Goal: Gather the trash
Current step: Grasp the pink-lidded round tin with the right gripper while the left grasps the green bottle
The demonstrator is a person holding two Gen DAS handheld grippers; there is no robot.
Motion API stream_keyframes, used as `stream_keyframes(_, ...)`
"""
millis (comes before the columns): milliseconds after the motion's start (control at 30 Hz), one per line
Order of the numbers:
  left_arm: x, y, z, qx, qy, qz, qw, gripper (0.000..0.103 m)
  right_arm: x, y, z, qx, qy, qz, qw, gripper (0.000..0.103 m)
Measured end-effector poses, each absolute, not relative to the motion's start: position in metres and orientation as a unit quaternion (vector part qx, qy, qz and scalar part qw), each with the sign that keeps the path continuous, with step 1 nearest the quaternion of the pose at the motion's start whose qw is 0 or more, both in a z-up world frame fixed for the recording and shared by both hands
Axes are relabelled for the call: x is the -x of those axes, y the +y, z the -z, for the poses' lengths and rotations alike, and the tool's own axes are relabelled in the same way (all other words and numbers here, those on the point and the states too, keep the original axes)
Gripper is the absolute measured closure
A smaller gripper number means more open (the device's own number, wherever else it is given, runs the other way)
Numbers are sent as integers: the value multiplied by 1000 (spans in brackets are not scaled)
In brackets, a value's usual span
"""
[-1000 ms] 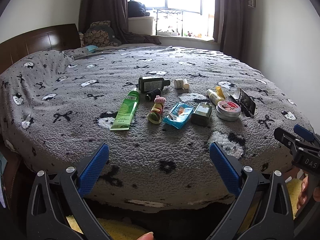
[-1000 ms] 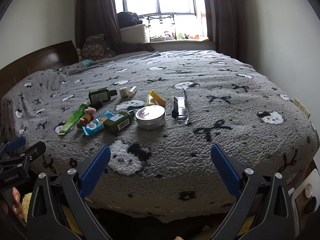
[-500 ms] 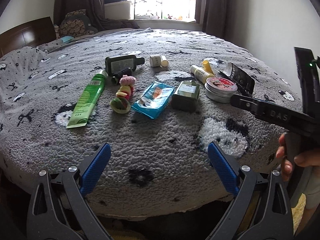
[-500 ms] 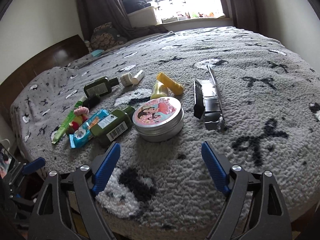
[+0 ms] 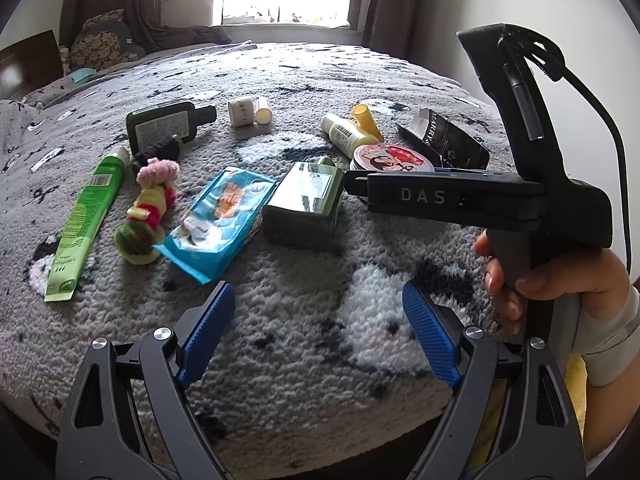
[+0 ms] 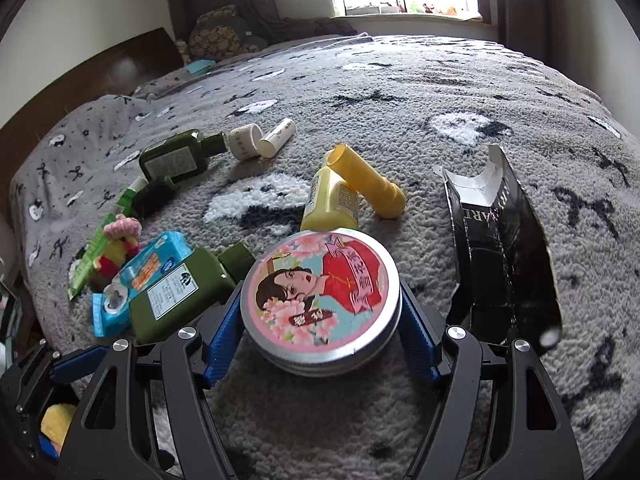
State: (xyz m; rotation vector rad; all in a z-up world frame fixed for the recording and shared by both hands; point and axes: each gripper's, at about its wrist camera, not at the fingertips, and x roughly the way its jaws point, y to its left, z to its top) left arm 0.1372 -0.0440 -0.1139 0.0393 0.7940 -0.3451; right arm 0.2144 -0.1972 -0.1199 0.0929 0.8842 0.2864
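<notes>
A: Green first, at our far left: the flat tube [image 5: 82, 222], soft and light. Right of it the blue wipes pack [image 5: 220, 218], limp and crinkly, then the green bottle [image 5: 306, 204], stiff and probably slick.

B: And our left gripper [image 5: 318, 330]?

A: Jaws spread, nothing between them, near the bed's edge.

B: Right of centre, the round tin [image 6: 322, 300] sits between the blue pads of our right gripper [image 6: 322, 330], jaws spread, not yet closed on it.

A: Rigid metal, smooth wall; we should pinch low across the rim.

B: Furthest right, the torn black carton [image 6: 502, 252], flimsy.
</notes>
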Motion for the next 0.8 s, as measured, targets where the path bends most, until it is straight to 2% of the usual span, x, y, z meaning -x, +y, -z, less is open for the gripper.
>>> stream_keyframes(367, -181, -54, 122, -21, 386, 184, 904, 33, -227, -219, 116, -68, 435, -151, 885, 33)
stream_keyframes(433, -188, -56, 123, -21, 386, 187, 903, 38, -223, -225, 111, -76, 428, -148, 888, 33)
stream_keyframes(600, -201, -59, 124, -27, 393, 183, 901, 60, -212, -240, 98, -87, 410, -134, 898, 33)
stream_keyframes(800, -188, -59, 117, -29, 390, 177, 903, 62, -195, -245, 87, -96, 395, -132, 904, 33)
